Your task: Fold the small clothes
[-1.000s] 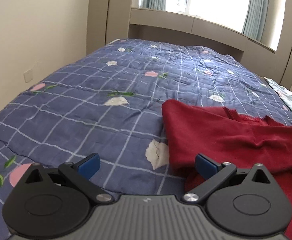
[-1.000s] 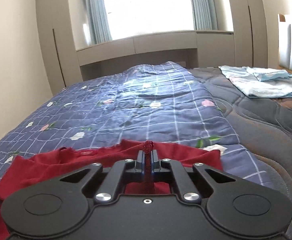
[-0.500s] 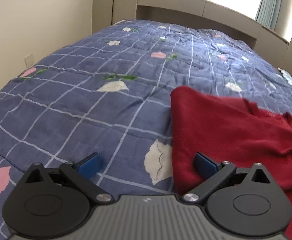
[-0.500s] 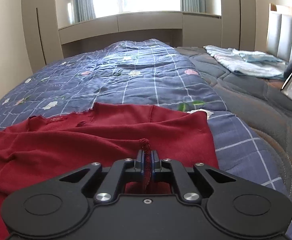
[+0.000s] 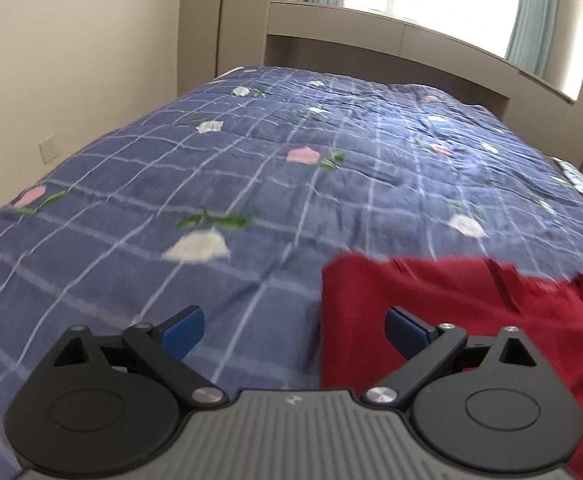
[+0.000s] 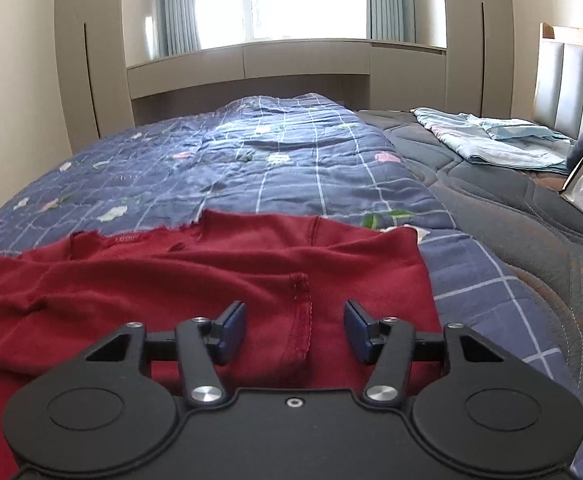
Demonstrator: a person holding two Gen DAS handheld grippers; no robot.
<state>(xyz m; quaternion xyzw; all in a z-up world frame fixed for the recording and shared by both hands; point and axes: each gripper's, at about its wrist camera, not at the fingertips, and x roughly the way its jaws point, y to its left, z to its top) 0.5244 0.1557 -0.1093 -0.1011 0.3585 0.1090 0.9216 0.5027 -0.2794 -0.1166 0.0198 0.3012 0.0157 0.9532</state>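
Right wrist view shows the right tool [image 6: 294, 330] just opened, releasing the dark red knit garment [image 6: 211, 264] lying flat mid-bed on the blue checked floral quilt [image 6: 275, 168]; the left tool [image 5: 293, 326], wide and empty, must next grip its left edge.

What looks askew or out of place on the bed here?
The red garment lies rumpled, a hemmed flap folded crookedly across it, not squared. Both grippers are open, holding nothing. Otherwise the blue quilt looks ordinary.
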